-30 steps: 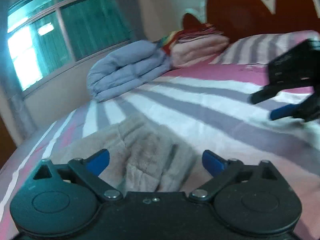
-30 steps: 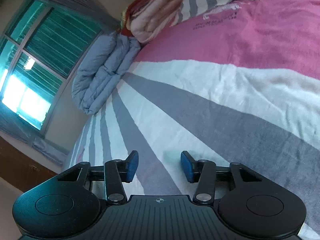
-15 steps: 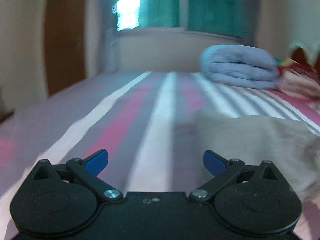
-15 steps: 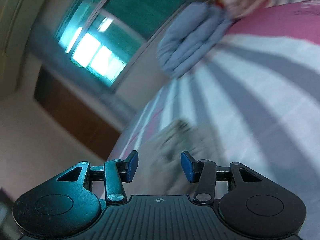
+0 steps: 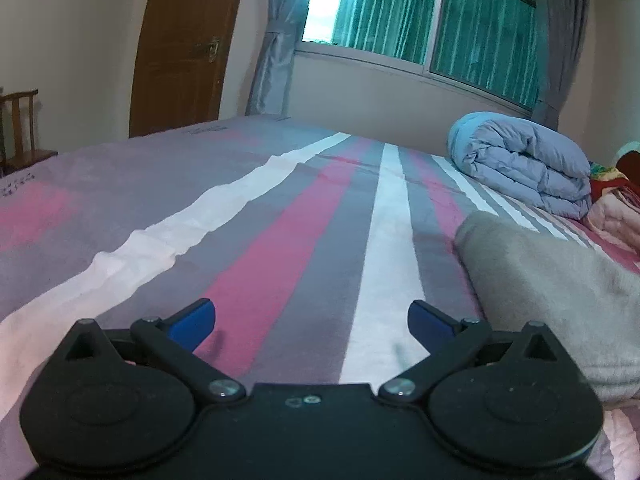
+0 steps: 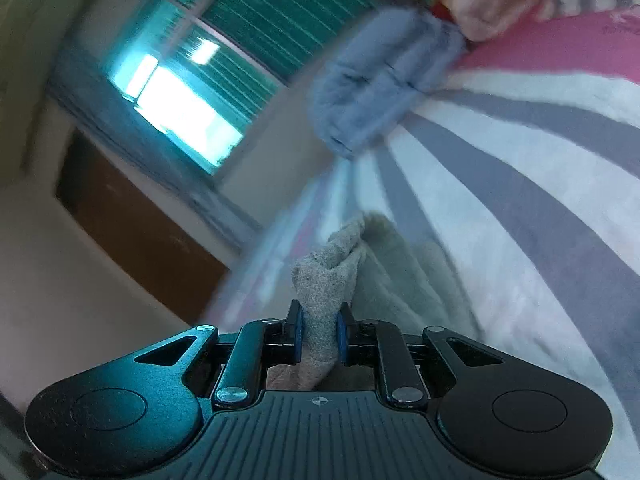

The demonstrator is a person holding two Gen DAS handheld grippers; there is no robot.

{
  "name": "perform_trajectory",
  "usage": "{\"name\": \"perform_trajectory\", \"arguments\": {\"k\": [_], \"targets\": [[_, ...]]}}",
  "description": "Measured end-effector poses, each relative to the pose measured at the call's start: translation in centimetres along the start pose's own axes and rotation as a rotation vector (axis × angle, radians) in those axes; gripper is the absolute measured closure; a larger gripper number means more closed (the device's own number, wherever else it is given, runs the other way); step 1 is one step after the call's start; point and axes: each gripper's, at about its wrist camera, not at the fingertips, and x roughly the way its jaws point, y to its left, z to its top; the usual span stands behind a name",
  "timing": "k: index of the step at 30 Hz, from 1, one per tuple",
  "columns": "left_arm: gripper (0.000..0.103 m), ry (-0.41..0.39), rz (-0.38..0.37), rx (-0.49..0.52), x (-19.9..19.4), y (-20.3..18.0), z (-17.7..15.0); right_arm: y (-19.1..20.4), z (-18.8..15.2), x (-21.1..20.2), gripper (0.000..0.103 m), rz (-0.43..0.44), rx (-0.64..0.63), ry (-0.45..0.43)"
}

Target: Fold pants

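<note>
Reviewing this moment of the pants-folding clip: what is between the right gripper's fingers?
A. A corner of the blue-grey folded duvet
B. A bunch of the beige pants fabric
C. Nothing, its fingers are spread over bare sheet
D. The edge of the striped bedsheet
B: in the right wrist view the right gripper is shut on a bunched piece of the beige pants, which stands up between its blue pads.

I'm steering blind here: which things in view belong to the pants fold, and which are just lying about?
Part of the job:
- beige pants, a bunched end pinched in the right gripper
- left gripper, open over the striped bedsheet, holding nothing

Just lying about:
- rolled blue quilt
- pink folded bedding
- wooden door
- wooden chair
- window
</note>
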Motion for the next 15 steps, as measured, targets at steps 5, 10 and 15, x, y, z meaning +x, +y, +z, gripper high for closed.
{"name": "perform_trajectory", "arguments": {"k": [5, 10, 15], "targets": [[0.006, -0.014, -0.011, 0.017, -0.4, -0.5, -0.4, -1.1, -0.3, 0.4, 0.072, -0.054, 0.074, 0.025], [0.006, -0.043, -0.057, 0.063, -1.7, -1.7, -0.8, -1.6, -1.2, -1.6, 0.022, -0.04, 0.105, 0.012], [0.006, -0.064, -0.158, 0.127, -3.4, -3.1, -1.3, -2.6, -0.4, 1.5, 0.022, -0.063, 0.139, 0.097]]}}
